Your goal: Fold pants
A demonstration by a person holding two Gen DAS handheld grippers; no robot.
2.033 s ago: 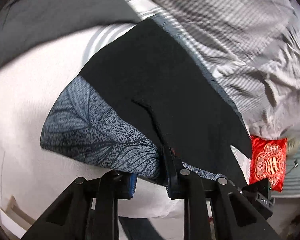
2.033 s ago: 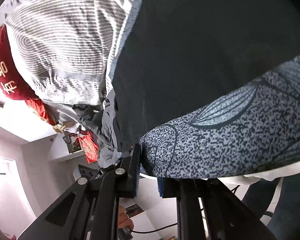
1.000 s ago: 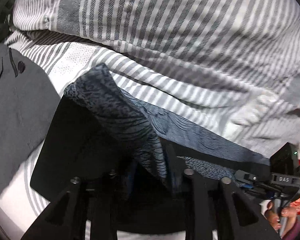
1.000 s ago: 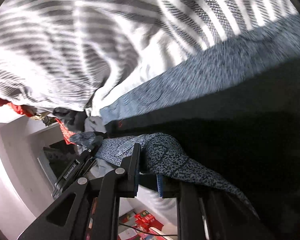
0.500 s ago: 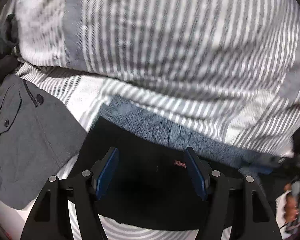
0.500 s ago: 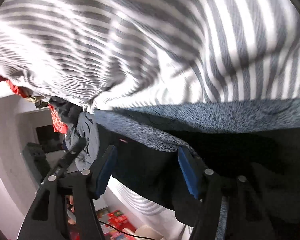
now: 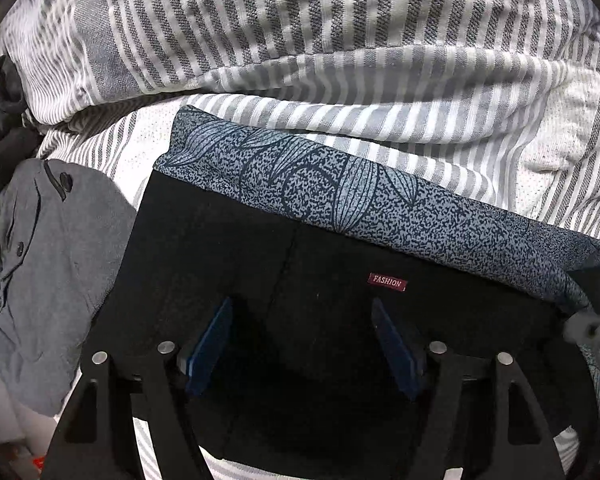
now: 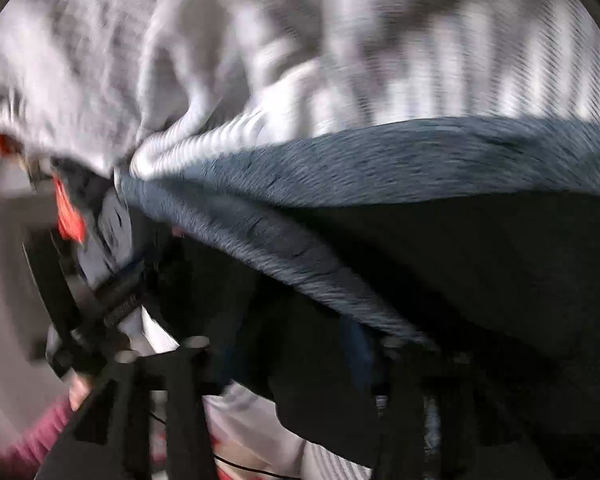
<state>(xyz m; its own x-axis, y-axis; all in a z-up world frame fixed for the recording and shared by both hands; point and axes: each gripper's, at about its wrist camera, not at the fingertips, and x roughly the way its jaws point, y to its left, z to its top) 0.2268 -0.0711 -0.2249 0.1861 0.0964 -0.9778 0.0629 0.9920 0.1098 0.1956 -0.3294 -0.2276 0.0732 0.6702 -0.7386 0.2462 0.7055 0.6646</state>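
In the left wrist view, the pants (image 7: 300, 280) lay folded on the striped bedding (image 7: 340, 40), a black panel on top with a red label (image 7: 387, 282) and a blue leaf-print band (image 7: 360, 196) along the far edge. The left hand-held gripper (image 7: 300, 344) hovered over the black panel, released; its jaws had just been opening, the blue pads stood wide apart and no cloth was caught between them. A grey garment (image 7: 48, 272) lay just beside the pants on the left. In the right wrist view, heavily blurred, the same pants (image 8: 480, 264) showed as black cloth with the blue band (image 8: 380, 168) against the bedding (image 8: 340, 40). The right hand-held gripper (image 8: 288, 360) had its jaws parted and had just been closing somewhat; black cloth lay around them, but whether they pinched it I could not tell. Judging from this, 1 fold looked laid down and let go, and the bundle still looked wide, so at least 1 more fold and some smoothing probably remained.
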